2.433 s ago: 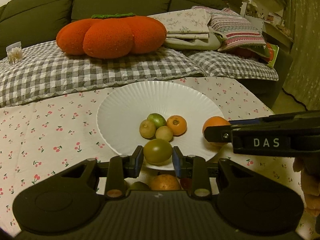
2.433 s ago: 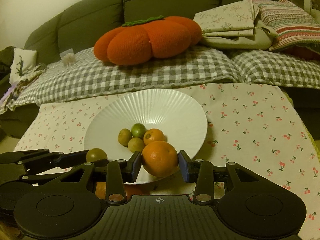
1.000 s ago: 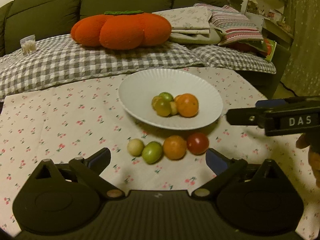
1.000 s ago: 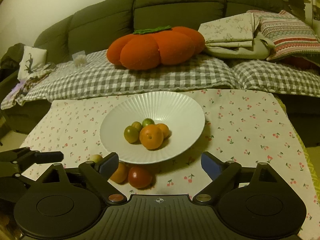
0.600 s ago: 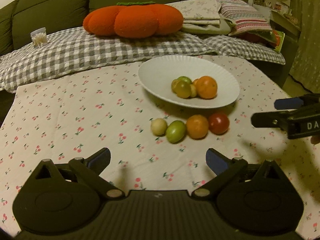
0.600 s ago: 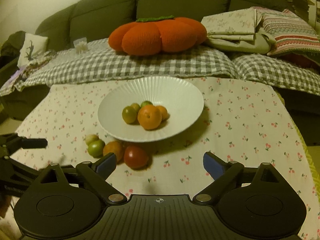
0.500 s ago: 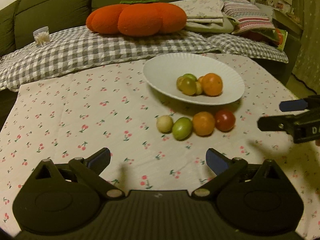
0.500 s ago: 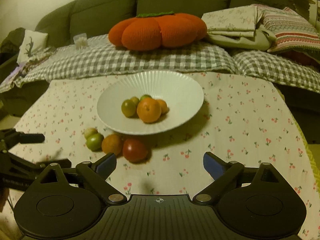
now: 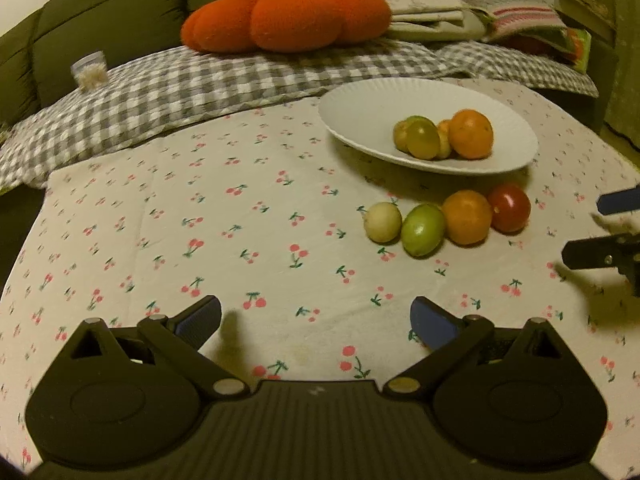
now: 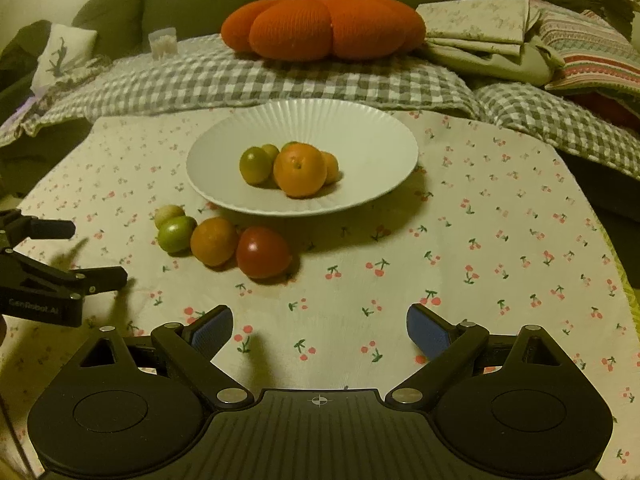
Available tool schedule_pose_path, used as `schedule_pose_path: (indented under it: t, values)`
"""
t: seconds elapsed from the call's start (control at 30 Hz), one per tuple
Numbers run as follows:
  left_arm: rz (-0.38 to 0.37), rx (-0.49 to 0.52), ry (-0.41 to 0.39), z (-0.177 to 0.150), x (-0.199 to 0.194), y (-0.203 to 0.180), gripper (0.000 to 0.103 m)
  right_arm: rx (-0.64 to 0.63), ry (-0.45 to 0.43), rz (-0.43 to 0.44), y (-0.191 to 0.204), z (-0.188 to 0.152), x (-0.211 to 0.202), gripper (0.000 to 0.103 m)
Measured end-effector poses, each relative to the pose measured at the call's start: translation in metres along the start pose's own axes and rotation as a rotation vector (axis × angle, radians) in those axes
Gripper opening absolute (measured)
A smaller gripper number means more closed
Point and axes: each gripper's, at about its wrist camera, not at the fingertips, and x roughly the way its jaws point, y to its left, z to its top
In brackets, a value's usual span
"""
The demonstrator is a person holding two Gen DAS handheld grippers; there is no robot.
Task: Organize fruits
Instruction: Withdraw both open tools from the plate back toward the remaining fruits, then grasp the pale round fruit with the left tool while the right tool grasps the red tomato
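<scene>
A white ribbed plate [image 9: 360,104] [image 10: 360,128] on the cherry-print tablecloth holds an orange [image 9: 470,134] [image 10: 300,169], a green fruit [image 9: 422,138] [image 10: 255,165] and several small fruits behind them. In front of the plate a row lies on the cloth: a pale fruit [image 9: 382,222] [image 10: 169,213], a green fruit [image 9: 422,230] [image 10: 177,233], an orange [image 9: 466,217] [image 10: 214,241] and a red tomato [image 9: 509,208] [image 10: 263,252]. My left gripper [image 9: 316,322] is open and empty, well short of the row. My right gripper [image 10: 319,330] is open and empty, also short of it.
A green sofa behind the table carries a checked blanket [image 9: 208,80], an orange pumpkin cushion [image 9: 288,16] [image 10: 324,26] and folded linens [image 10: 480,28]. The right gripper's fingers [image 9: 600,254] show at the left view's right edge; the left gripper's fingers [image 10: 96,278] show at the right view's left.
Both grippers have let go of their fruit, the green one and the orange, into the plate and opened. Both have since pulled back from the plate toward me.
</scene>
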Motion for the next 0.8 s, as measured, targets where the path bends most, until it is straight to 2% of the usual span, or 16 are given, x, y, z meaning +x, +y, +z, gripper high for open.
schedule_pose_path:
  t: [0.27, 0.47, 0.63, 0.8]
  values:
    - [-0.102, 0.016, -0.041, 0.007, 0.013, 0.005, 0.096, -0.004, 0.026, -0.010, 0.000, -0.003, 0.019, 0.095]
    - [-0.155, 0.028, -0.064, 0.016, 0.023, -0.001, 0.083, -0.025, 0.010, -0.001, 0.005, -0.001, 0.027, 0.095]
    - [-0.182, 0.046, -0.079, 0.022, 0.027, -0.006, 0.067, -0.052, 0.001, 0.010, 0.012, 0.004, 0.032, 0.094]
    - [-0.184, 0.063, -0.092, 0.024, 0.028, -0.010, 0.062, -0.075, -0.005, 0.022, 0.019, 0.008, 0.035, 0.093]
